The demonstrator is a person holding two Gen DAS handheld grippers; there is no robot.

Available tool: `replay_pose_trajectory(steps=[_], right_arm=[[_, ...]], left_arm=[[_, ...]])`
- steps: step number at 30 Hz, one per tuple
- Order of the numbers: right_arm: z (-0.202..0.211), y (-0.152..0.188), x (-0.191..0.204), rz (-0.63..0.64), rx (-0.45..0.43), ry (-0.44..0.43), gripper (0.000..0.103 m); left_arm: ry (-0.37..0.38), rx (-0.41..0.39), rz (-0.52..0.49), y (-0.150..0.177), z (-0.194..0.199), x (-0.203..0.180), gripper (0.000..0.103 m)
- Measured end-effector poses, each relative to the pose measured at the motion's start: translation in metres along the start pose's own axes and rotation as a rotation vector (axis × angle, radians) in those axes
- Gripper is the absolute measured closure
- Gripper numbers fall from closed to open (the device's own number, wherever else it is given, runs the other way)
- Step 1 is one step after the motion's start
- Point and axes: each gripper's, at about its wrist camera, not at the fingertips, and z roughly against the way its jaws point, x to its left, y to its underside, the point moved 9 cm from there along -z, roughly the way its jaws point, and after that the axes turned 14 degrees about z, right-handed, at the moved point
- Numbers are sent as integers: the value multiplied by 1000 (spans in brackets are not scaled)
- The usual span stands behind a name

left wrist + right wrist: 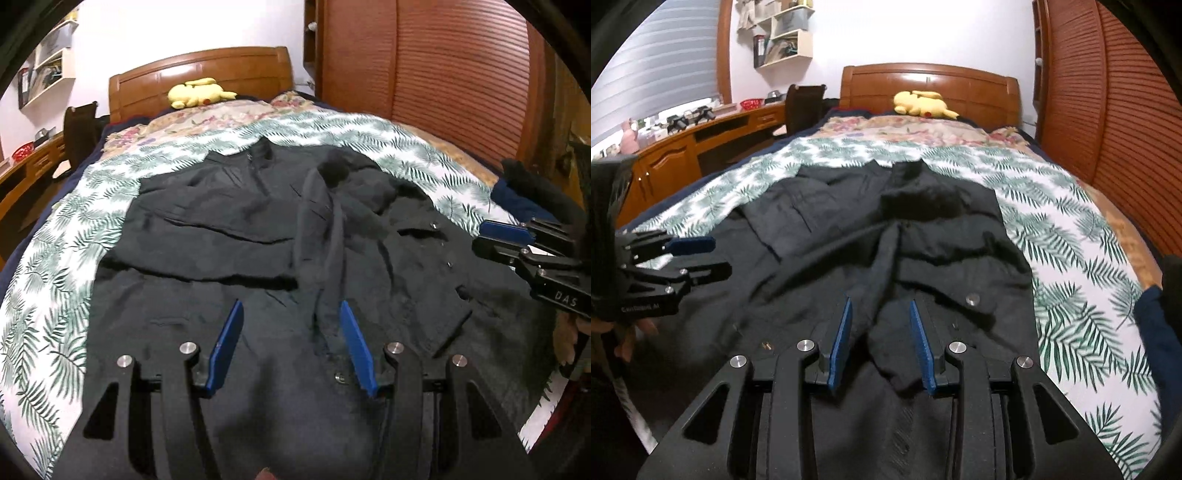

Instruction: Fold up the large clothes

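Observation:
A large black jacket (pixel 258 236) lies spread on a bed with a leaf-print sheet (pixel 55 258), collar toward the headboard. A sleeve (pixel 321 221) is folded down its middle. My left gripper (pixel 291 306) hovers open over the jacket's lower part with nothing between its blue fingers. In the right wrist view the same jacket (pixel 831 229) fills the centre. My right gripper (pixel 880 301) stands open just above it, and the sleeve's end (pixel 886 347) lies loose between the pads. Each gripper shows in the other's view: the right gripper (pixel 478 238) at the right edge, the left gripper (pixel 718 258) at the left edge.
A yellow plush toy (pixel 923 103) rests by the wooden headboard (pixel 960 81). A slatted wooden wardrobe (pixel 1108 129) runs along the bed's right side. A desk (pixel 701 140) and a dark chair (pixel 805 103) stand to the left. Dark blue clothes (pixel 517 199) lie at the bed's right edge.

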Motion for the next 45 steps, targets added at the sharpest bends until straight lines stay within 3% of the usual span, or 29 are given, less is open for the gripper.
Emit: replay_pose_trajectory(steps=[12,21,31,34,37,39,45], right_arm=[[-22,40,-7,-59,75,-44,55],[-32,49,-6,-69,111,-36,54],[-34,49,-3,-50,119,-30,53],[-34,49,-2,-48,120,-30,53],[-34,49,-3,-48,119,-29,53],[-34,48,-2,-45,119,-29,52],[-35,48,-1,-38,124,-29,52]], left_arm=[[-1,97,7,23,-27,-11,49],[3,130,19,31,-36,-9,49],[89,203,37,43,-37,-21,50],[96,222,32,47,-39,-23,58],[82,215,18,48,-37,-24,72],[79,199,4,46,-33,-25,94],[61,94,-52,15,4,-20,99]])
